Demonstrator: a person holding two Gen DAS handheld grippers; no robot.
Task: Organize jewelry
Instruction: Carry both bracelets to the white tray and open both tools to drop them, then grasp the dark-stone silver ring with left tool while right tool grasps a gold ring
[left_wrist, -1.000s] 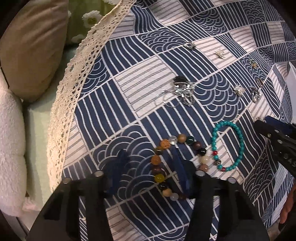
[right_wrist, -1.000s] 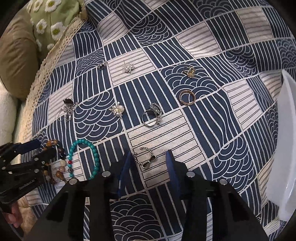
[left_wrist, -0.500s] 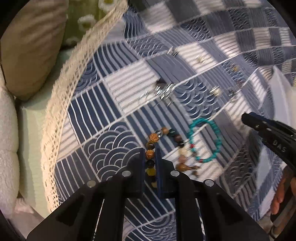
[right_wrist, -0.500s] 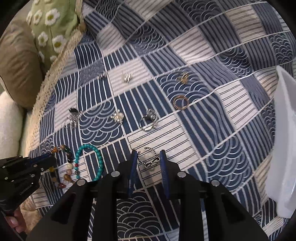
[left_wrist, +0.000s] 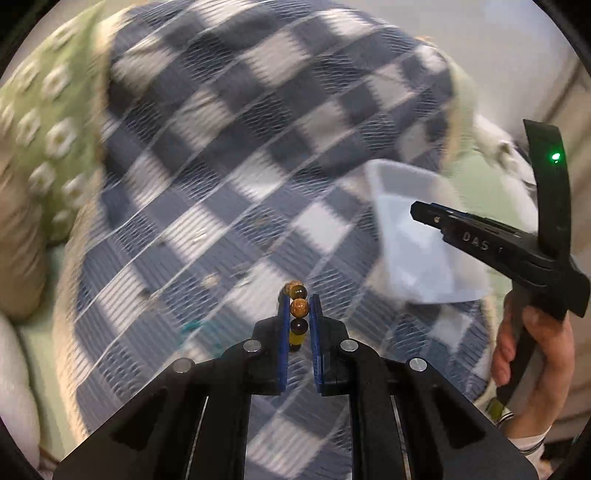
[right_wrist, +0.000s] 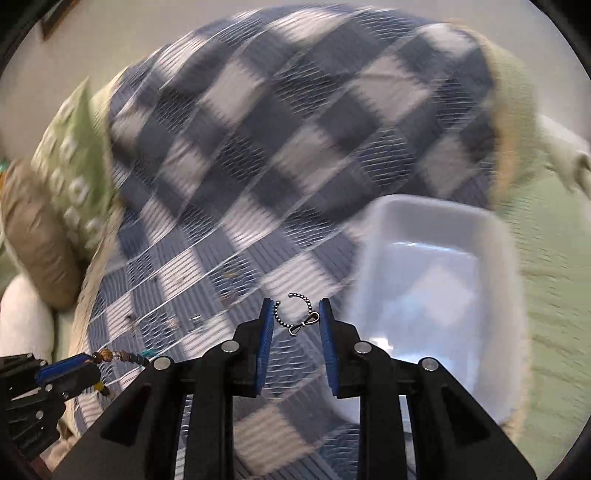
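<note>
My left gripper (left_wrist: 299, 314) is shut on the multicoloured bead bracelet (left_wrist: 298, 308) and holds it above the blue-and-white patterned cloth (left_wrist: 221, 147). It also shows at the lower left of the right wrist view (right_wrist: 79, 365) with beads (right_wrist: 122, 356) hanging out. My right gripper (right_wrist: 296, 314) is shut on a silver beaded bow ring (right_wrist: 297, 314), lifted off the cloth. A white tray (right_wrist: 436, 280) stands to the right, also in the left wrist view (left_wrist: 413, 236). The right gripper body (left_wrist: 491, 243) is over the tray's near side. Both views are motion-blurred.
Small jewellery pieces (right_wrist: 229, 275) and the teal bracelet (left_wrist: 192, 325) lie blurred on the cloth. A green daisy cushion (left_wrist: 48, 125) and a tan cushion (right_wrist: 37, 243) sit at the left. Light green bedding (right_wrist: 554, 258) lies right of the tray.
Both grippers closed on their pieces and lifted them off the cloth. Both have swung toward the right, bringing the white tray into view.
</note>
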